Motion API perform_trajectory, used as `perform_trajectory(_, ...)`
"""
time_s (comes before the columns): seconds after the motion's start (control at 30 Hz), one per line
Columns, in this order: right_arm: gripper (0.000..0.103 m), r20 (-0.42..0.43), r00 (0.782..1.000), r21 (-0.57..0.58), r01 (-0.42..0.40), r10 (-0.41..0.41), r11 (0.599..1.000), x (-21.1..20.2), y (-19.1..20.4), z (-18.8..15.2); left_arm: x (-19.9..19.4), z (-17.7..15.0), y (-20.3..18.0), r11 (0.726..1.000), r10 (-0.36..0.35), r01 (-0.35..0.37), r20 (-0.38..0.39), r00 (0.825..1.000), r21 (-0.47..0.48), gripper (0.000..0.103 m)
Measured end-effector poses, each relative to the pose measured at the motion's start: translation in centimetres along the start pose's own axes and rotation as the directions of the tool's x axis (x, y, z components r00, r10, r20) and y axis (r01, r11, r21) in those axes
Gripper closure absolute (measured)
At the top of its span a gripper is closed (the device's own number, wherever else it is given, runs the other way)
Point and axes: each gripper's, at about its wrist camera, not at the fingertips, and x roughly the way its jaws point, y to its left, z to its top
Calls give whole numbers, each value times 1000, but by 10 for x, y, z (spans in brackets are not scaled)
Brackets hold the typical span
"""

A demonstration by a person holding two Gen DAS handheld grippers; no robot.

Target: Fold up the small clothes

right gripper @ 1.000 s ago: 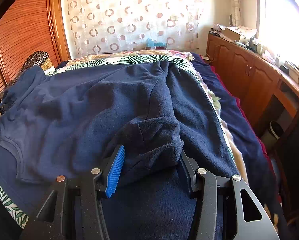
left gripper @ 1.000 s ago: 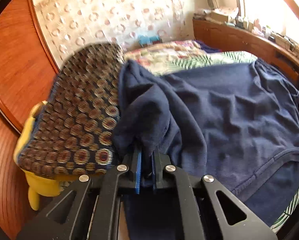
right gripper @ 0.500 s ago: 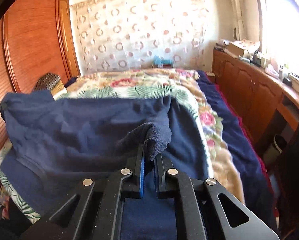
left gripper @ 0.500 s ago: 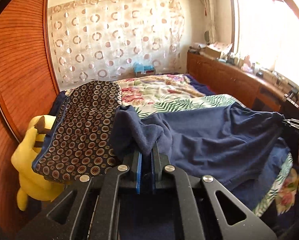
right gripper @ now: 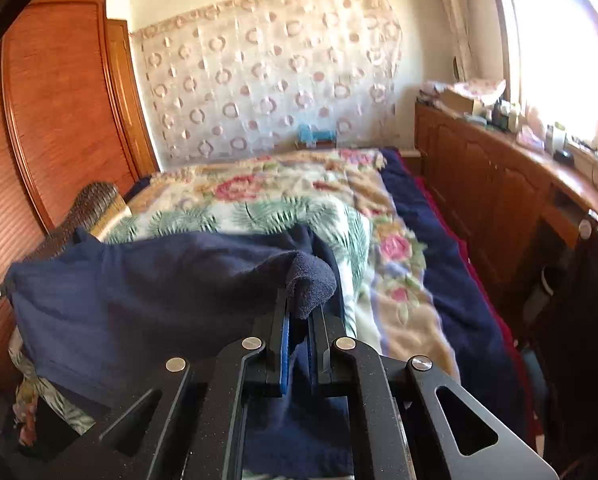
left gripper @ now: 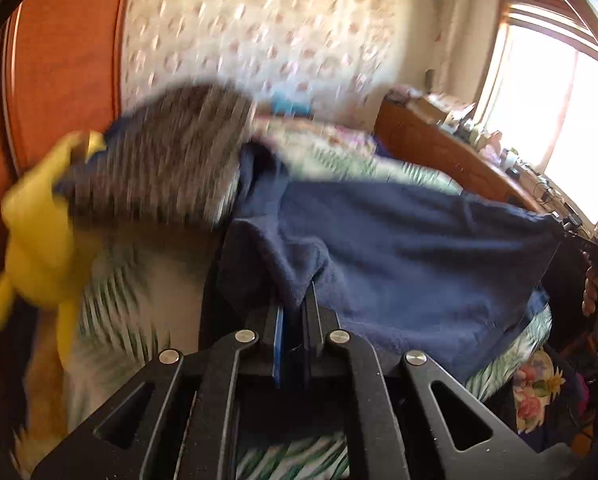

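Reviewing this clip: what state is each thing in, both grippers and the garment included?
left gripper: shut on navy garment
right gripper: shut on navy garment
navy garment: lifted, stretched between both grippers
floral bedspread: spread over the bed
yellow plush toy: at the bed's left edge, motion-blurred

L gripper [left gripper: 295,312] jaws clamped tight on navy garment [left gripper: 399,248]; R gripper [right gripper: 299,320] same, both raised, held apart.

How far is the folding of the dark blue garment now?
Done: both claws have pinched corners of the dark blue fleece garment. In hand: the left claw and right claw hold it stretched above the floral bedspread. Left: no fold is visible yet.
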Motion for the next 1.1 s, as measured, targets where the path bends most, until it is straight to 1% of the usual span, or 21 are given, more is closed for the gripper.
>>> perform_trajectory(0.1,96,-36,999,21,-8,9,1000,9,-4,-10,9,-23,9,999,13,-15,-49,999,-35,95)
perform_trajectory(0.17,96,-53,998,32,-20,22,999,14,-4,-13,10,-29,10,999,23,-25,-59,998,-34,95)
perform_trajectory(0.27,96,-61,997,35,-34,36,999,14,-2,-9,8,-27,2,999,45,-45,-53,998,0,95)
perform_trajectory(0.3,96,-64,997,35,-44,46,998,16,-1,0,8,-26,1,999,47,-47,-50,998,6,95)
perform_trajectory(0.4,96,-60,995,12,-74,75,997,12,9,9,5,-23,-6,999,39,-38,-34,999,24,95)
perform_trajectory(0.43,96,-54,995,2,-84,84,996,10,12,13,3,-23,-8,999,45,-44,-28,999,30,92)
perform_trajectory(0.5,96,-37,993,-14,-112,111,994,4,21,20,1,-20,-6,998,51,-50,-17,999,32,73)
perform_trajectory(0.53,96,-24,992,-16,-125,124,992,1,24,24,0,-20,0,998,46,-46,-11,999,31,67)
perform_trajectory(0.57,96,-6,990,-17,-142,141,990,-5,27,30,-2,-19,1,999,41,-40,-3,999,29,58)
perform_trajectory(0.63,96,36,986,-13,-163,163,987,-17,29,39,-7,-16,3,999,32,-32,9,999,19,49)
perform_trajectory(0.67,96,63,985,-9,-163,163,987,-25,28,44,-8,-15,5,999,32,-32,12,999,13,40)
perform_trajectory(0.73,96,88,987,-6,-132,132,991,-33,23,44,-12,-13,9,999,31,-31,32,999,3,38)
perform_trajectory(0.8,96,72,994,9,-85,84,996,-30,12,37,-13,-13,9,999,41,-41,37,998,3,38)
perform_trajectory(0.87,96,9,1000,19,-25,25,1000,-16,-1,22,-13,-15,10,999,50,-50,36,998,4,38)
perform_trajectory(0.93,96,-53,998,24,30,-28,999,-1,-13,4,-10,-16,13,998,65,-65,28,998,-1,38)
perform_trajectory(1.03,96,-112,992,35,70,-66,997,15,-32,-16,-1,-16,19,997,78,-78,2,997,-15,38)
perform_trajectory(1.1,96,-132,989,37,75,-69,997,20,-38,-23,3,-16,21,997,78,-78,-6,997,-19,38)
